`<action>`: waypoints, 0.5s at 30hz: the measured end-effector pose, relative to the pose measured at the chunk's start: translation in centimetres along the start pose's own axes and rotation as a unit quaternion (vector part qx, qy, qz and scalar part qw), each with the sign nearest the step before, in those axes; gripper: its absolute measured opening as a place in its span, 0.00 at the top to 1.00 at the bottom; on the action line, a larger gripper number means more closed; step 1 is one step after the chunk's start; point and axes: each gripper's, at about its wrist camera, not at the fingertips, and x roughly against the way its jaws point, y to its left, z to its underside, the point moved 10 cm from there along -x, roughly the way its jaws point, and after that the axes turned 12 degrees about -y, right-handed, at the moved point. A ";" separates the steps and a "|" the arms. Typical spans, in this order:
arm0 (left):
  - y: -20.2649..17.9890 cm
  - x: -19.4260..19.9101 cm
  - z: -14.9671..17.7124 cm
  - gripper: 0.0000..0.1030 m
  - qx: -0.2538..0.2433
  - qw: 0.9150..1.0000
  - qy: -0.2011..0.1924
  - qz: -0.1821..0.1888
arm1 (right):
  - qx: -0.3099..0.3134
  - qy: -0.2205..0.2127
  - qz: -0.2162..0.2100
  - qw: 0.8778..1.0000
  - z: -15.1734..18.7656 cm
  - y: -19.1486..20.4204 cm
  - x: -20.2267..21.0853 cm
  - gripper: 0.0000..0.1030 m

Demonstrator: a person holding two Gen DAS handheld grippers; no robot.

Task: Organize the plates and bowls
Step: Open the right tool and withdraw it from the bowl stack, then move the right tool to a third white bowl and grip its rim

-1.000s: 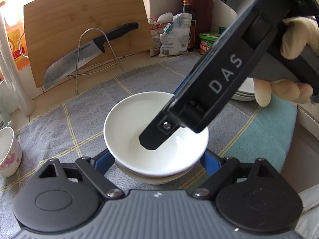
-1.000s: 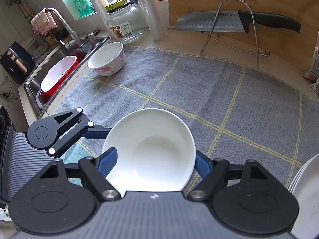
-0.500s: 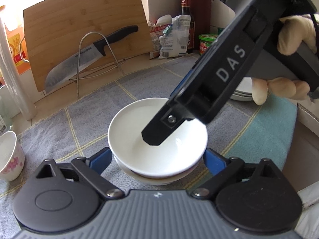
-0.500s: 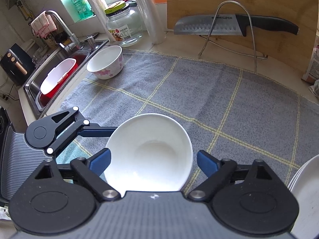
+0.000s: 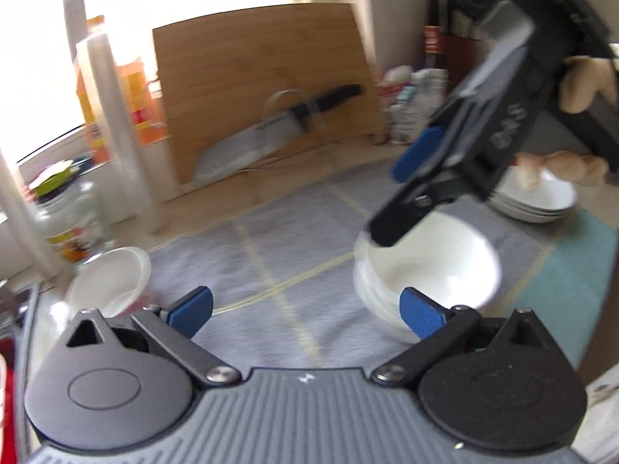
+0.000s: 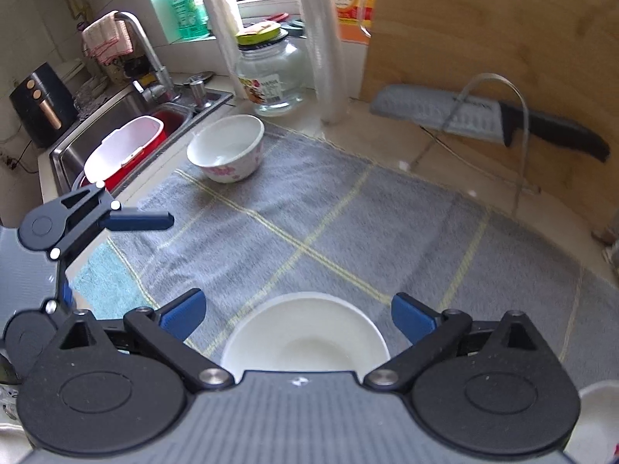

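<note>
A stack of plain white bowls [image 5: 425, 274] sits on the grey checked mat [image 5: 278, 239]; it also shows low in the right wrist view [image 6: 305, 344]. My right gripper [image 6: 298, 313] is open and hovers just above that stack, touching nothing. My left gripper [image 5: 305, 309] is open and empty, swung off to the left of the stack. A white bowl with pink flowers [image 6: 228, 150] stands at the mat's far left corner near the sink; it shows blurred in the left wrist view [image 5: 112, 282]. A stack of white plates [image 5: 541, 201] lies at the right.
A bamboo cutting board [image 6: 503, 58] leans on the back wall with a knife [image 6: 483, 120] on a wire stand. A glass jar [image 6: 271, 73], film rolls and bottles stand behind. The sink [image 6: 116, 123] holds a red and white tub [image 6: 123, 150].
Both grippers opened and let go of the white bowl, now resting on the stack. My left gripper swung left; my right gripper lifted and pulled back.
</note>
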 end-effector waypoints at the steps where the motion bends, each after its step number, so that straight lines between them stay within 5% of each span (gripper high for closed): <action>1: 1.4 0.0 0.3 0.01 0.006 1.000 0.003 -0.016 | 0.008 0.000 -0.004 1.000 -0.6 0.5 -0.5 0.00; 7: 9.4 -0.6 2.5 0.01 0.037 0.994 0.014 -0.104 | 0.048 0.011 -0.020 0.999 -3.7 3.4 -4.1 0.00; 15: 14.8 -2.9 4.7 0.01 0.059 0.987 0.026 -0.145 | 0.053 0.030 -0.044 0.997 -7.0 5.8 -9.6 0.00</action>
